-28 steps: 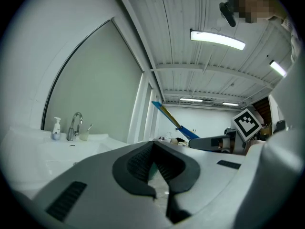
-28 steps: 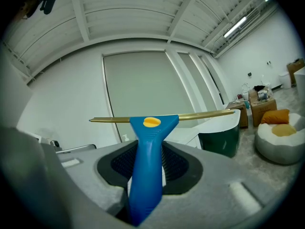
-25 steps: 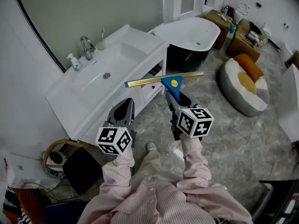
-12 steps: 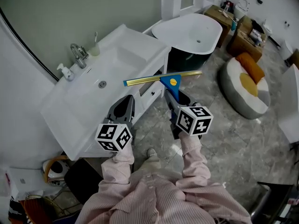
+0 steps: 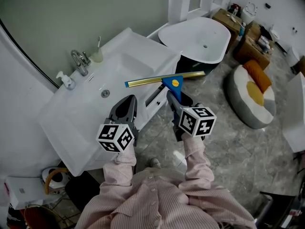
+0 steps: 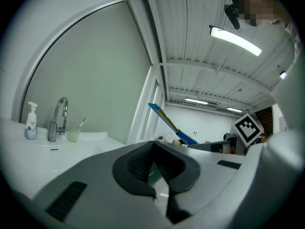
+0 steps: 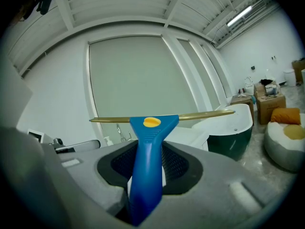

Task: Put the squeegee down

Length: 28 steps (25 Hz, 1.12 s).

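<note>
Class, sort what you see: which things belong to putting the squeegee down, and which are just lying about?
Job: squeegee, right gripper clamped on its blue handle.
Lying about: soap bottle, toothbrush cup, tap, bathtub, beanbag, cardboard boxes.

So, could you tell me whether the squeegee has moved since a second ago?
Yes: the squeegee has moved toward the sink, its blade now nearer the drain.

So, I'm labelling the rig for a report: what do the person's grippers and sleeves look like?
The left gripper and the right gripper have grey moulded bodies, with dark ribbed pads inside the jaws. Each carries a white cube printed with black square markers. The sleeves are pink with fine pale stripes.
</note>
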Available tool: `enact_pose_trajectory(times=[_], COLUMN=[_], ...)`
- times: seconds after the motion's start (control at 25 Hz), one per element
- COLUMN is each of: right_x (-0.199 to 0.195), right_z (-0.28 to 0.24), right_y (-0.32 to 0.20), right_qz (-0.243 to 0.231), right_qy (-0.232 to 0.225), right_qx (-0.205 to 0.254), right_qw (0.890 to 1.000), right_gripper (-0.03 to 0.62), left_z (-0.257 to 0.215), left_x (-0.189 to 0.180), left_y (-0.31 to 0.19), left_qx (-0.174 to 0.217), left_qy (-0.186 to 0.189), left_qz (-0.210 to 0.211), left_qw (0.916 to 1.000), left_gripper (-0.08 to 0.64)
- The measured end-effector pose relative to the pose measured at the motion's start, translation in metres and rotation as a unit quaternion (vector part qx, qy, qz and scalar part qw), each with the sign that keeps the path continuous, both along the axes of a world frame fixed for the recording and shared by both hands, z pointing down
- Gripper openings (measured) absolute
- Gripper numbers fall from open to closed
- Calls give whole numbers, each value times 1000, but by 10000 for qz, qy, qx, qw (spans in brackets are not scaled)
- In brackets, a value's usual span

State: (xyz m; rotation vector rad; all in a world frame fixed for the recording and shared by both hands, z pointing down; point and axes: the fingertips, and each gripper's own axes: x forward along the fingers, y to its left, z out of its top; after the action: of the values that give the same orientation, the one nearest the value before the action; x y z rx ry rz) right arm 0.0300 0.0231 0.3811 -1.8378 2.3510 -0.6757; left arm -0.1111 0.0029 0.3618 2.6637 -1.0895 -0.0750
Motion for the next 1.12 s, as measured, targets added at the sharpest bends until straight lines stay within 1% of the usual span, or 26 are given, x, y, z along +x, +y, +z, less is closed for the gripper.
enact_pose_trajectory(times=[0.32, 0.64, 0.8, 0.92, 1.12], right_x=[-7, 10, 23, 28, 46], right_z=[10, 14, 19, 23, 28], right_y=[-34, -80, -116, -150, -207], right_qz=[-69, -90, -171, -337, -532], right_qy=[-29, -39, -70, -41, -56], right_qx=[-88, -113, -101, -159, -299], right_qw=[9999, 9999, 9998, 9993, 9981], right_gripper=[133, 133, 133, 133, 133], left_z=[10, 15, 21, 25, 31], left_x=[-7, 7, 16, 21, 42], left_y=[-30, -72, -104, -134, -181], left_qx=[-95, -121, -130, -199, -357], left_qy=[65, 107, 102, 126, 125], left_qz=[-85, -121, -253, -415, -548], left_qw=[9999, 9998, 9995, 9989, 9978], left_gripper=[2, 2, 2, 2, 2])
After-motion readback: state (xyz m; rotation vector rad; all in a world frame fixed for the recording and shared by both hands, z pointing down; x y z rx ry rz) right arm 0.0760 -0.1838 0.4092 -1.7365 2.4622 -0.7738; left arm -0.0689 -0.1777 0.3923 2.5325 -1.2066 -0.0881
